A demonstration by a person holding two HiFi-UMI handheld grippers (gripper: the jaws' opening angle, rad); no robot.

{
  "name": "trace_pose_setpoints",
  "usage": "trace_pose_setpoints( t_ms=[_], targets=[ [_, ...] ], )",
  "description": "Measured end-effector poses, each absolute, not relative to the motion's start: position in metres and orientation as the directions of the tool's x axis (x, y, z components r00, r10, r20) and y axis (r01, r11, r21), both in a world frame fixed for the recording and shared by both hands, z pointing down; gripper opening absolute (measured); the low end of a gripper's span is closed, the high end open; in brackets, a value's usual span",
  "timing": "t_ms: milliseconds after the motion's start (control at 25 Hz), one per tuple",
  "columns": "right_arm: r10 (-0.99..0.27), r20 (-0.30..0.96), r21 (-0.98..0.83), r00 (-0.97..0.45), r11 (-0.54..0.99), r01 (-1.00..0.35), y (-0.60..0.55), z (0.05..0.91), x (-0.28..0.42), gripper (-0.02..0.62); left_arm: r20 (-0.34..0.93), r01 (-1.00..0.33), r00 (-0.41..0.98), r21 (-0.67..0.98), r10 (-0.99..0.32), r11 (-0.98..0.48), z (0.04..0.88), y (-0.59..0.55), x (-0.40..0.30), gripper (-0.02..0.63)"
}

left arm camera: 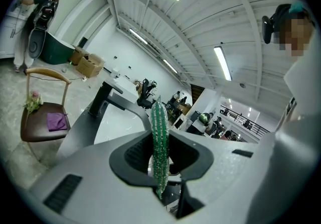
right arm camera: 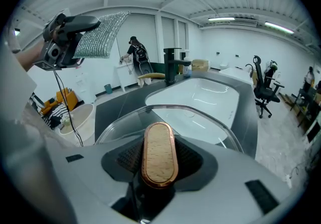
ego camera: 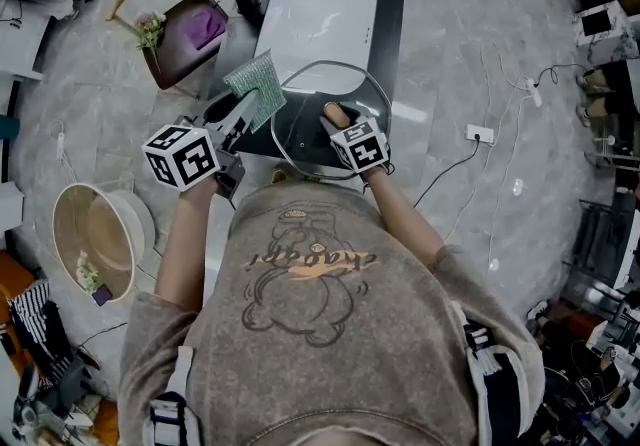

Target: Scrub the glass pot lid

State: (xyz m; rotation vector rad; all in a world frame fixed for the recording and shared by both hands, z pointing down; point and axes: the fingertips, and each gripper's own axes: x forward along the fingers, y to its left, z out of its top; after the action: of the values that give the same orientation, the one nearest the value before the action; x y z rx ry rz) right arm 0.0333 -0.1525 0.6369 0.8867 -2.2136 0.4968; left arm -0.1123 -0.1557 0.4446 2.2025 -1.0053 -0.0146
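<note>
— So where is the glass pot lid?
— At the near end of the white sink, above the dark tabletop. The right tool is clamped on its wooden handle. Only the right gripper view shows the jaws pressing that handle from both sides.
— And the head view?
— It alone gives the lid's whole rim, overlapping the sink's near edge. The left tool sits left of that edge, pinching a green scrub cloth.
— The left gripper view?
— The cloth is edge-on between closed jaws, and a chair with a purple cushion stands left of the sink.
— Any writing?
— Print on the person's shirt, too distorted to read.
</note>
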Motion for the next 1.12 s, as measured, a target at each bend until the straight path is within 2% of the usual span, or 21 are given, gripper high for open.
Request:
trace_pose_setpoints(
  t_ms=[240, 400, 640, 840, 920, 1000, 1120],
  targets=[
    [-0.459, 0.719, -0.045, -0.522, 0.719, -0.694, -0.152, 0.630, 0.032, 0.189, 0.266, -0.635, 0.724, 0.616, -0.636, -0.466, 0.449, -0.155, -0.100, 0.086],
    [-0.489, 0.674, -0.052, -0.554, 0.717, -0.695, -0.154, 0.599, 0.034, 0.192, 0.250, -0.620, 0.739, 0.616, -0.625, -0.486, 0.443, -0.157, -0.094, 0.086],
    [-0.580, 0.524, -0.090, -0.624, 0.690, -0.718, -0.151, 0.514, 0.053, 0.192, 0.230, -0.592, 0.764, 0.620, -0.603, -0.515, 0.434, -0.158, -0.084, 0.086],
    [-0.655, 0.420, -0.162, -0.628, 0.627, -0.762, -0.144, 0.470, 0.083, 0.190, 0.227, -0.583, 0.776, 0.616, -0.589, -0.530, 0.430, -0.155, -0.080, 0.086],
    [-0.690, 0.383, -0.167, -0.615, 0.603, -0.780, -0.142, 0.460, 0.090, 0.168, 0.233, -0.590, 0.776, 0.596, -0.586, -0.545, 0.429, -0.154, -0.076, 0.086],
    [-0.721, 0.358, -0.158, -0.593, 0.579, -0.800, -0.140, 0.455, 0.097, 0.097, 0.242, -0.605, 0.772, 0.564, -0.588, -0.562, 0.429, -0.153, -0.071, 0.086],
    [-0.747, 0.337, -0.143, -0.573, 0.561, -0.816, -0.137, 0.450, 0.102, 0.053, 0.262, -0.630, 0.762, 0.510, -0.592, -0.586, 0.431, -0.153, -0.064, 0.086]
  ],
)
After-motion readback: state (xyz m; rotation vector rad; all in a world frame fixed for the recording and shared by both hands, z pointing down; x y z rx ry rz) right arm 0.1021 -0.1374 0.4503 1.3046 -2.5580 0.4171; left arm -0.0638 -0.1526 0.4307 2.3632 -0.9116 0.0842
